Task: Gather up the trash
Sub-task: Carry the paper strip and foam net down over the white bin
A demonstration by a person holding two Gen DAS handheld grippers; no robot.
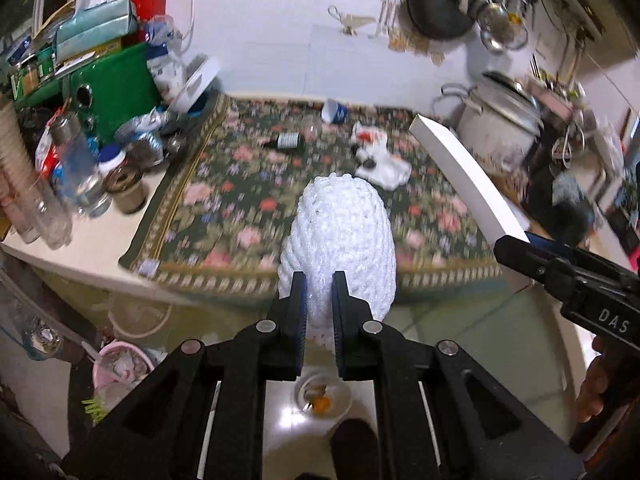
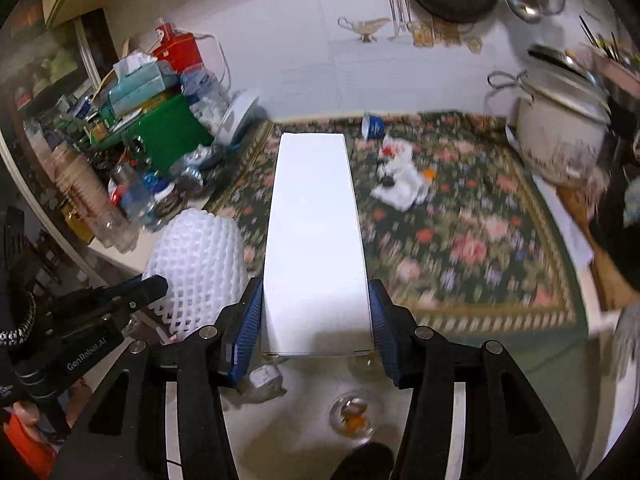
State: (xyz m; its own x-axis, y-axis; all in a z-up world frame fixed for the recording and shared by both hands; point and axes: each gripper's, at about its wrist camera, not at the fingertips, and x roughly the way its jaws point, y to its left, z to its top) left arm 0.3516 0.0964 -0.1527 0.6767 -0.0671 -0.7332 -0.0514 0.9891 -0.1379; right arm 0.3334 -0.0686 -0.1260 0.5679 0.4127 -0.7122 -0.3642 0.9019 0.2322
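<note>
My left gripper [image 1: 319, 280] is shut on a white foam net sleeve [image 1: 340, 236] and holds it above the table's front edge. The sleeve also shows in the right wrist view [image 2: 198, 268]. My right gripper [image 2: 316, 300] is shut on a long white box [image 2: 314, 232], held off the table; the box shows in the left wrist view [image 1: 468, 184]. On the floral cloth [image 1: 224, 208] lie a crumpled white wrapper [image 1: 380, 156], a blue-white cup [image 1: 335, 111] on its side and a small dark bottle [image 1: 286, 141].
Clutter crowds the table's left: a green box [image 1: 116, 92], tissue box [image 1: 96, 24], jars and bottles [image 1: 120, 184]. A rice cooker [image 2: 560, 136] stands at the right. Below, on the floor, are a glass bowl [image 1: 322, 398] and a pink basin [image 1: 120, 368].
</note>
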